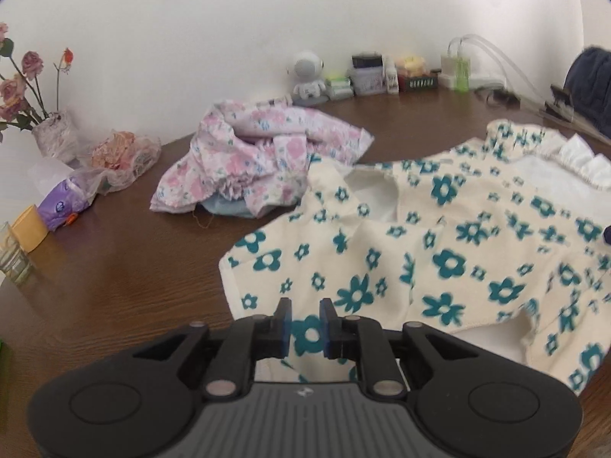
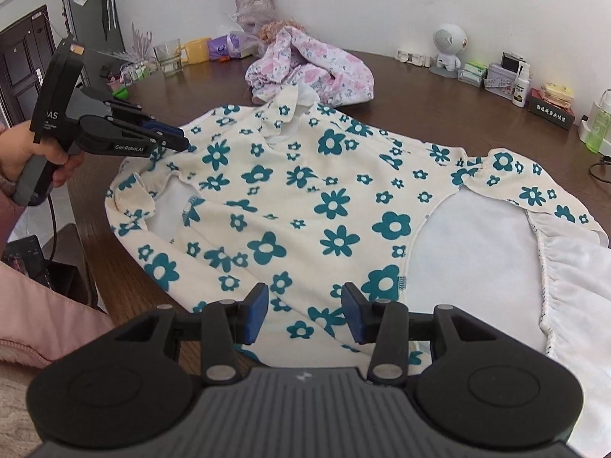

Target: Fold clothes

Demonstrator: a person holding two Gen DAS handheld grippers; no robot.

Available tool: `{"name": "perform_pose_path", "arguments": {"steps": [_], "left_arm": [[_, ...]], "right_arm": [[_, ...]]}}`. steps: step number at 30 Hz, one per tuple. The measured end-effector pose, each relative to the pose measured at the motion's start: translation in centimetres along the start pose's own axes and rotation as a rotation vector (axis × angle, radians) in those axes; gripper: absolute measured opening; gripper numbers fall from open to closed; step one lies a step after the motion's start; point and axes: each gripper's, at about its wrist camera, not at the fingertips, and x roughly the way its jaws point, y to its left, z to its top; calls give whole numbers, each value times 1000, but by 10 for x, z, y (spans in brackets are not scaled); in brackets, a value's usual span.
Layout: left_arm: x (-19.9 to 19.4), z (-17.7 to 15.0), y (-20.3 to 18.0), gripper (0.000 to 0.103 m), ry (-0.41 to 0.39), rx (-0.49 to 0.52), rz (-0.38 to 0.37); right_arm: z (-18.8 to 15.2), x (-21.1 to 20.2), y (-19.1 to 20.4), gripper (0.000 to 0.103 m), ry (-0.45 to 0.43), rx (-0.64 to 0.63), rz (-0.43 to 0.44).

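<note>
A cream garment with teal flowers point(image 2: 305, 198) lies spread on the brown table point(image 1: 114, 267); it also shows in the left wrist view point(image 1: 439, 252). My left gripper point(image 1: 306, 328) hovers over the garment's edge with its jaws a small gap apart and cloth showing between them, touching neither pad. In the right wrist view the left gripper point(image 2: 183, 142) sits at the garment's left shoulder. My right gripper point(image 2: 305, 315) is open above the garment's near edge. A crumpled pink floral garment point(image 1: 259, 152) lies behind; it also shows in the right wrist view point(image 2: 313, 68).
A vase of roses point(image 1: 53, 133), plastic bags point(image 1: 114, 156) and cups point(image 1: 26, 229) stand at the left. A small white robot figure point(image 2: 450, 49), boxes and bottles point(image 2: 511, 80) line the wall. The table's near edge runs by a pink sleeve point(image 2: 46, 305).
</note>
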Motion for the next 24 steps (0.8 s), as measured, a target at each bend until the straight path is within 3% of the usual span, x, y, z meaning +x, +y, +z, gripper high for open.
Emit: {"name": "perform_pose_path", "arguments": {"steps": [1,3,4,9,13,16,24], "left_arm": [[-10,-1,-4,50,-34,-5,-11],[-30,-3,-15,69,-105,-3,-21],[-38,-5,-21,70,-128,-1,-30],[-50,-26,-38,69,-129,-39,-84],[-38,-42,-38,52,-71,-62,-49],[-24,-49,-31,46,-17,-82,-28],[-14,-57,-27,46,14,-101,-14]], "right_arm": [[0,-7,1,47,-20,3,-4],[-3,-21,3,50,-46,9,-29],[-5,-27,3,54,-58,12,-41],[-34,-50,-1,57,-32,62,-130],[-61,-67,-15,57,-9,134,-210],[-73,-75,-25,57,1,160,-276],[-86,-90,-45,57,-8,180,-385]]}}
